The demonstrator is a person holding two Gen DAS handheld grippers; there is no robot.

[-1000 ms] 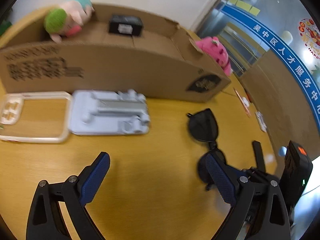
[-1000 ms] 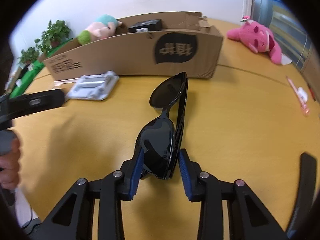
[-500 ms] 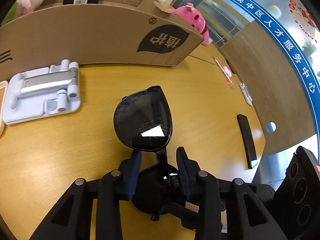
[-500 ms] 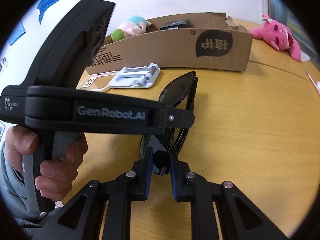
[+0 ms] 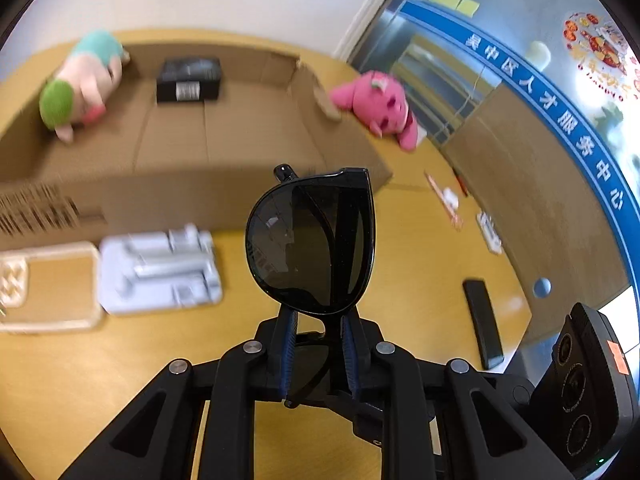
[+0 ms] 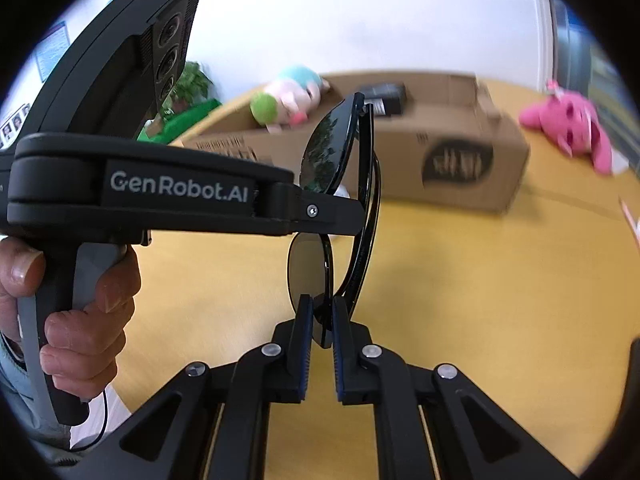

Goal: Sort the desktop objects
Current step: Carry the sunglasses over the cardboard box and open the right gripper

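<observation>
Gripping the sunglasses (image 5: 312, 240) between them, left gripper (image 5: 319, 344) and right gripper (image 6: 319, 316) have just closed on its frame

Both wrist cameras look down along their fingers, very near the sunglasses (image 5: 312, 240), sharing the cardboard box (image 6: 452, 152) behind.

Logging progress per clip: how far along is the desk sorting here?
Done: a plush toy and black box lie in the cardboard box. In hand: both claws, left and right, grip the sunglasses above the table. Left: white stand, frame, pink plush.
</observation>
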